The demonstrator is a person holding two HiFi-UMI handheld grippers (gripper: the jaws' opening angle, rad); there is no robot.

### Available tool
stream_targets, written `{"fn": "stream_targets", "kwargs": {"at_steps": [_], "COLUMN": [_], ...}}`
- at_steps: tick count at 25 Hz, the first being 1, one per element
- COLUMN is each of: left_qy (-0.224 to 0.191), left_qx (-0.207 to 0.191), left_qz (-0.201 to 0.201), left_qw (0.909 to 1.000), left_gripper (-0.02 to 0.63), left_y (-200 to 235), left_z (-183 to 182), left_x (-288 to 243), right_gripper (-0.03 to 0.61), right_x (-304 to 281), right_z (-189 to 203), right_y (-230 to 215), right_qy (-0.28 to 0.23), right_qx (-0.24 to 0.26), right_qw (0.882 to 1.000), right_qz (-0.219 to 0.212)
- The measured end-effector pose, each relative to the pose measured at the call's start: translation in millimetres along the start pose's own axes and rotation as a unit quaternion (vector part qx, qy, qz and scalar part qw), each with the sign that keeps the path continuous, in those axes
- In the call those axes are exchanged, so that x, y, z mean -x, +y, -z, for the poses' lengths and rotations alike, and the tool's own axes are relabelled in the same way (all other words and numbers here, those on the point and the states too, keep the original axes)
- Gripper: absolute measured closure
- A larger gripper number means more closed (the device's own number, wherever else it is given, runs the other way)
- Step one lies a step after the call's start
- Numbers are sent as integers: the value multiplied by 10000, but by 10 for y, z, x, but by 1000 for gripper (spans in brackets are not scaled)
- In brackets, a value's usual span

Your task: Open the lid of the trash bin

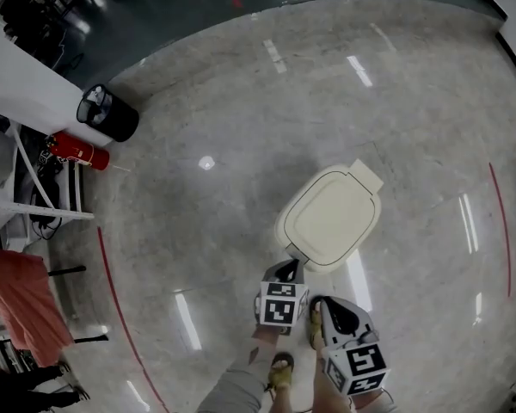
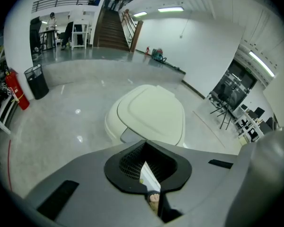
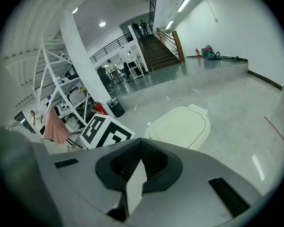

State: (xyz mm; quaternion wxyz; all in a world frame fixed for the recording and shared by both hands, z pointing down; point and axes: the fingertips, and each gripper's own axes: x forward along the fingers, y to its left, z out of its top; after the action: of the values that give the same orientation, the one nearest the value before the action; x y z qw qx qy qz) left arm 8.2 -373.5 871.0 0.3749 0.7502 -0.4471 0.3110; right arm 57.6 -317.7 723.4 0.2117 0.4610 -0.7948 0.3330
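Jaws of the left gripper point(image 1: 287, 271) and the right gripper point(image 1: 321, 306) are together and empty. Both wait beside the trash bin point(image 1: 283, 231), probably to reach its closed lid point(image 1: 331, 216).

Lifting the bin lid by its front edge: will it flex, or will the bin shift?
The lid looks like stiff moulded plastic, likely lifting in one piece about the rear tab. The bin seems light on glossy floor, so it may slide.
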Motion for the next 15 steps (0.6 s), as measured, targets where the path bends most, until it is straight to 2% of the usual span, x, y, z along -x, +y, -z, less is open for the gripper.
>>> {"fn": "stream_targets", "kwargs": {"at_steps": [5,11,15], "left_qy": [41,-88,18], "left_qx": [-58,329,316], "left_qz": [-31,-6,-28], "left_qw": [10000,9994,9995], "left_gripper": [611,611,611], "left_y": [15,36,44], "left_z": [67,100,115], "left_x": [-132,-151,-158], "right_gripper": [575,575,575], "right_x": [-45,-36,-20], "right_z": [99,192,209], "right_y": [-66,-110,-94], "right_qy": [30,49,65], "right_qx": [-78,-138,-141], "right_qw": [10000,9999,9998], "right_qz": [54,88,83]}}
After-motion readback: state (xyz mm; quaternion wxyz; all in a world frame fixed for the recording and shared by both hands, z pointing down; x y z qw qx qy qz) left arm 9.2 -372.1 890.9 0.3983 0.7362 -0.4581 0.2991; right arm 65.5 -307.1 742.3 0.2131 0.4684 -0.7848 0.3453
